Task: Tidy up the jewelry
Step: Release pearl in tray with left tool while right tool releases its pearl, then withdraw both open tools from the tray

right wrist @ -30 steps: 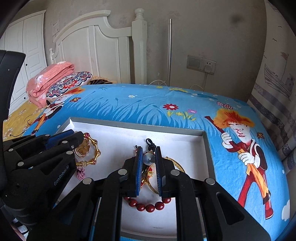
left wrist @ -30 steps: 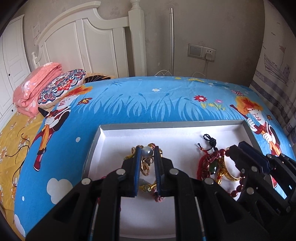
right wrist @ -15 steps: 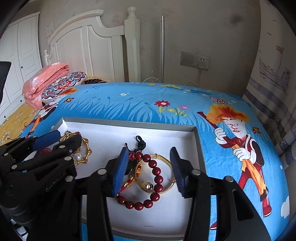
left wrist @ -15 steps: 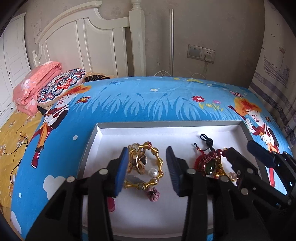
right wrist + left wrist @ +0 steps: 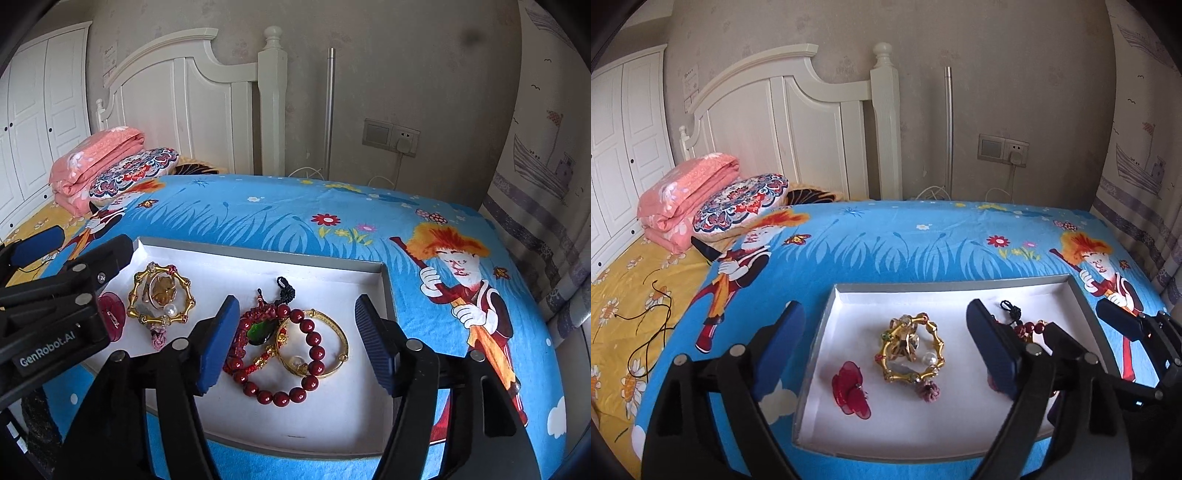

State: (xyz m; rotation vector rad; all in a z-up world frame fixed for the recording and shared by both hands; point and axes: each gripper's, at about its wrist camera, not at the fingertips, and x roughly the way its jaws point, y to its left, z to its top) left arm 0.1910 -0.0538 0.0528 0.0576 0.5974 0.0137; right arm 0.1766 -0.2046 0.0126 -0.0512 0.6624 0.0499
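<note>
Two grippers hang over a white tray [image 5: 386, 291] on the blue cartoon bedspread [image 5: 258, 218]. At the left, the left gripper [image 5: 886, 354] has its jaws opening, spread wide with nothing pinched; below it lie a red flower piece [image 5: 851, 389] and a gold bamboo bangle [image 5: 911, 349] with a pearl [image 5: 929, 357] inside its ring. Further right, the right gripper [image 5: 297, 341] is opening too, holding nothing, above a red bead bracelet [image 5: 308, 365], a green pendant [image 5: 260, 331] and a gold bangle [image 5: 338, 350], all resting in the tray
</note>
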